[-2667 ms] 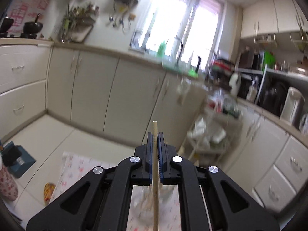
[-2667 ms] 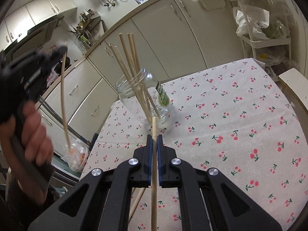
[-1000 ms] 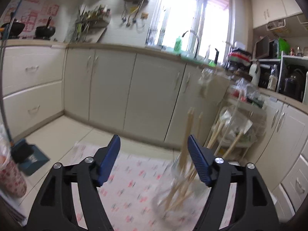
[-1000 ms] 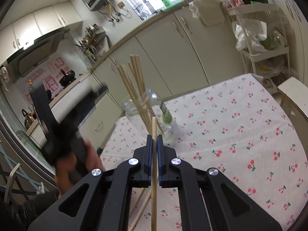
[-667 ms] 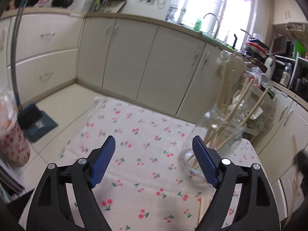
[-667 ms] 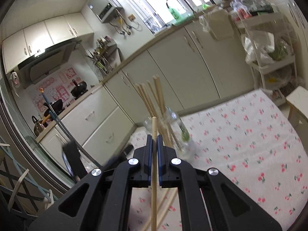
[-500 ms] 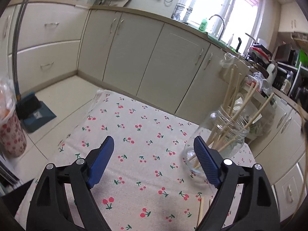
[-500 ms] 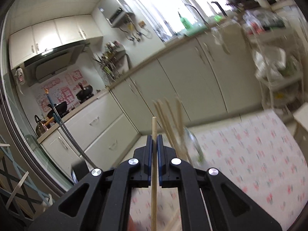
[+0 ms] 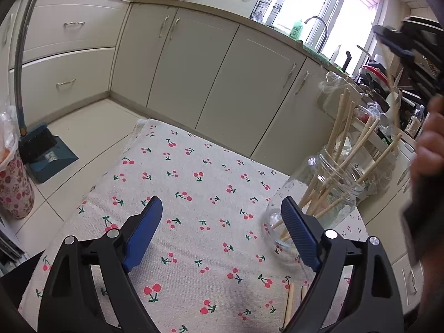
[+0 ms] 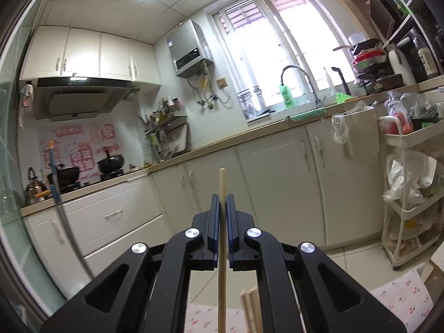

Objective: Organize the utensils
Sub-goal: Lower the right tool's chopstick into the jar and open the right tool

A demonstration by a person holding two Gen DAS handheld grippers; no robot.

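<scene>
Standing beside loose chopsticks (image 9: 289, 302), jar (image 9: 319, 202) holds chopsticks.

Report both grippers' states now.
Left gripper: open, jaws just widened, nothing between them.
Right gripper: shut on a chopstick.

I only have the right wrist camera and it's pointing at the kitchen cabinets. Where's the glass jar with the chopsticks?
Observer: The clear glass jar of wooden chopsticks stands on the cherry-print tablecloth, seen from the left wrist camera just beyond the left gripper's right-hand finger.
Operator: Is the left gripper holding anything?
Observer: No, the left gripper is open and empty; its jaws have just been opening.
Operator: Any chopsticks left on the cloth?
Observer: Yes, two loose wooden chopsticks lie on the cloth near the camera, short of the jar.
Operator: And my stick?
Observer: The right gripper is shut on one pale wooden chopstick, raised above the jar.
</scene>
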